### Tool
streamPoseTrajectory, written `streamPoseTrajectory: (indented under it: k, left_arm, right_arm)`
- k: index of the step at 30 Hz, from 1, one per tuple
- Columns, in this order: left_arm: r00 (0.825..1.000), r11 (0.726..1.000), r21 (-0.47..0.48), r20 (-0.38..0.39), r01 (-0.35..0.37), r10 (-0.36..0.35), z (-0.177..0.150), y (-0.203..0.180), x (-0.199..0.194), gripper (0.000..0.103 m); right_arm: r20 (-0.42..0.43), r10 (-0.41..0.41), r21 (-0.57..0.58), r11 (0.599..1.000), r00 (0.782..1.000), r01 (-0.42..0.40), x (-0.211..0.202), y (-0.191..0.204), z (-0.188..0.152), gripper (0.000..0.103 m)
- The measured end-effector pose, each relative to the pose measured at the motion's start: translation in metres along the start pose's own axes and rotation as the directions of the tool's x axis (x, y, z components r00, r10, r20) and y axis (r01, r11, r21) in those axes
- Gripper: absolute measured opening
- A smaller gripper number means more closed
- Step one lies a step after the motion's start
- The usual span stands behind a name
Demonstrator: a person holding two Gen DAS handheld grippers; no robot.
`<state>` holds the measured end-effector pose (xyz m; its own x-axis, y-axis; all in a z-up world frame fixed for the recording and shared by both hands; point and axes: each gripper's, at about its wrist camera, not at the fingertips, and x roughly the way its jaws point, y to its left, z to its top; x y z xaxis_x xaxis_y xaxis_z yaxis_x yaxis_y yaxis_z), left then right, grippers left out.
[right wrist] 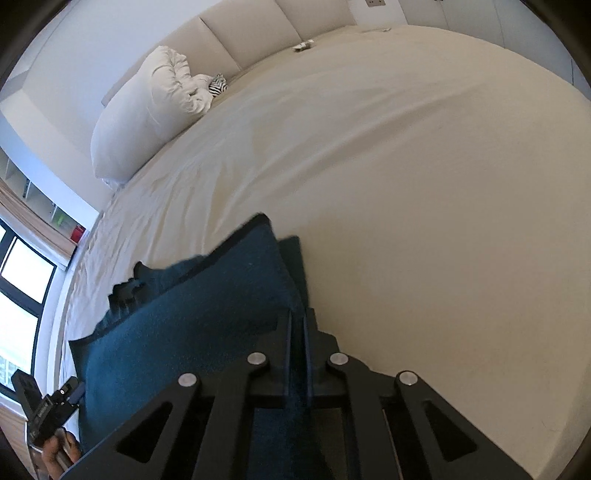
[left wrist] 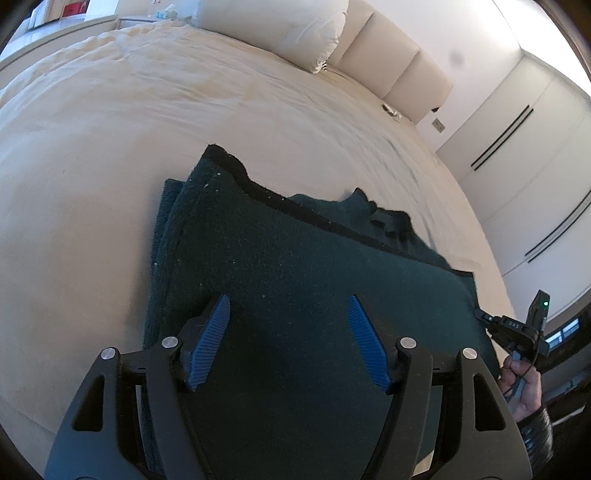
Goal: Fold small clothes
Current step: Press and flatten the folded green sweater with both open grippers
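The left gripper (left wrist: 288, 339) stands wide open, its two blue ribbed pads (left wrist: 207, 343) far apart above the dark green garment (left wrist: 295, 280) and holding nothing. The right gripper (right wrist: 298, 354) is closed down to a thin slit, with a fold of the garment (right wrist: 192, 317) pinched between its fingers. In the left wrist view the garment fills the lower middle of the frame, folded into a thick layered pad; its long axis runs from the upper left corner near the frame's centre down toward the lower right, with a rumpled edge at the middle right. It lies on the cream bed (left wrist: 110, 129). A white pillow (left wrist: 280, 26) sits at the top centre, against the padded headboard (left wrist: 391, 62).
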<state>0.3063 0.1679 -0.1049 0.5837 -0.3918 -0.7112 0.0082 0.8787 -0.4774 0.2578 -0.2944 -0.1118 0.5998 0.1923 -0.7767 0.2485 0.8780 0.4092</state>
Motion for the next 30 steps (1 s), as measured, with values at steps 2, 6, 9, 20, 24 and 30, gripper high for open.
streamPoseTrajectory:
  k: [2, 6, 9, 20, 24, 30]
  left_arm:
    - [1.0, 1.0, 0.015, 0.002, 0.002, -0.002, -0.001, 0.001, 0.003, 0.066]
    - [1.0, 0.999, 0.023, 0.01, 0.024, -0.024, -0.004, 0.005, 0.003, 0.066]
    - [0.999, 0.999, 0.013, 0.013, 0.037, -0.037, -0.005, 0.008, 0.0, 0.066]
    - [0.999, 0.998, 0.064, 0.033, -0.016, 0.014, -0.017, 0.0, -0.005, 0.066]
    - [0.999, 0.994, 0.109, 0.048, -0.024, 0.019, -0.029, 0.008, -0.021, 0.066]
    - [0.995, 0.997, 0.007, 0.071, -0.071, 0.071, -0.047, 0.054, -0.055, 0.065]
  right_arm:
    - [-0.001, 0.011, 0.017, 1.0, 1.0, -0.011, 0.004, -0.004, 0.0, 0.005]
    - [0.001, 0.023, -0.013, 1.0, 1.0, -0.023, 0.002, 0.001, 0.0, 0.008]
    - [0.045, -0.052, -0.039, 0.998, 0.998, 0.053, -0.02, 0.014, -0.003, 0.023]
    - [-0.181, 0.392, -0.15, 0.896, 0.902, -0.419, 0.003, 0.12, -0.085, 0.035]
    - [-0.133, 0.399, 0.005, 0.916, 0.907, -0.402, 0.009, 0.074, -0.086, 0.0]
    - [0.085, 0.215, 0.187, 0.956, 0.973, -0.227, -0.047, -0.019, -0.081, 0.001]
